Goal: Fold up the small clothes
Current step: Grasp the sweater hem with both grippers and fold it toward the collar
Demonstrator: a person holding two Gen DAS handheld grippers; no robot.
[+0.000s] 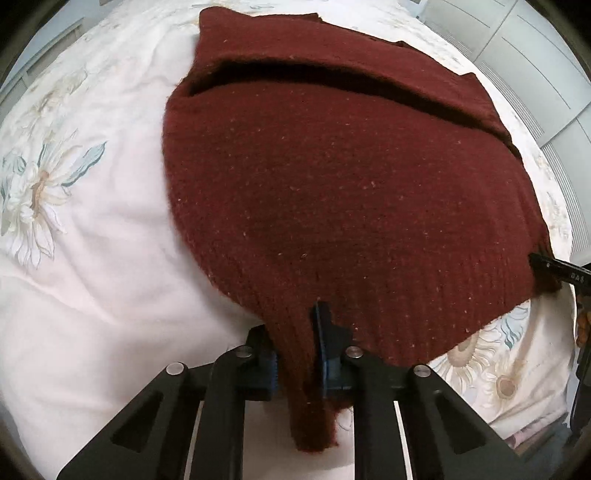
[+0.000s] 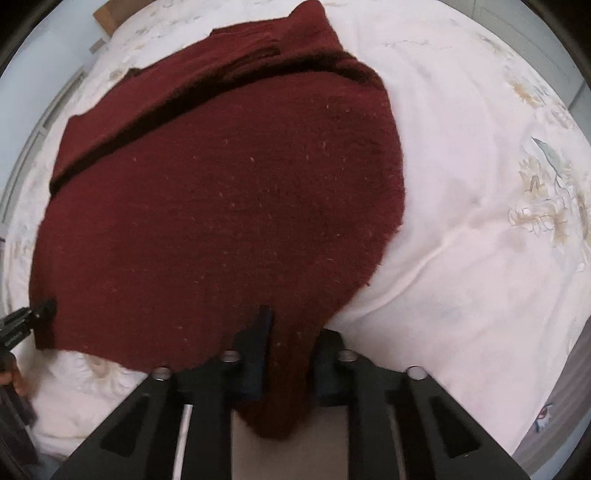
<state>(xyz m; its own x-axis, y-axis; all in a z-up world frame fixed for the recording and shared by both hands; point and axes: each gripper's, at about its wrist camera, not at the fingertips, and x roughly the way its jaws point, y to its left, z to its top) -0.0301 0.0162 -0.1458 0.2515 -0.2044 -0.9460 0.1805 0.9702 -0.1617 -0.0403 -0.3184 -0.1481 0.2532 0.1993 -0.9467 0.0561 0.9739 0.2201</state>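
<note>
A dark red knitted sweater (image 1: 332,192) lies spread on a white bed cover (image 1: 103,266). Its near hem is lifted over the part that lies flat behind. My left gripper (image 1: 295,347) is shut on the left corner of the hem, which hangs down between the fingers. My right gripper (image 2: 291,350) is shut on the right corner of the same sweater (image 2: 221,206). The right gripper also shows at the right edge of the left wrist view (image 1: 554,271). The left gripper shows at the left edge of the right wrist view (image 2: 29,321).
The bed cover (image 2: 461,221) has pale flower prints (image 1: 37,192) and soft creases. White cupboard doors (image 1: 535,55) stand beyond the bed on the right. A wooden edge (image 2: 107,14) shows at the far side of the bed.
</note>
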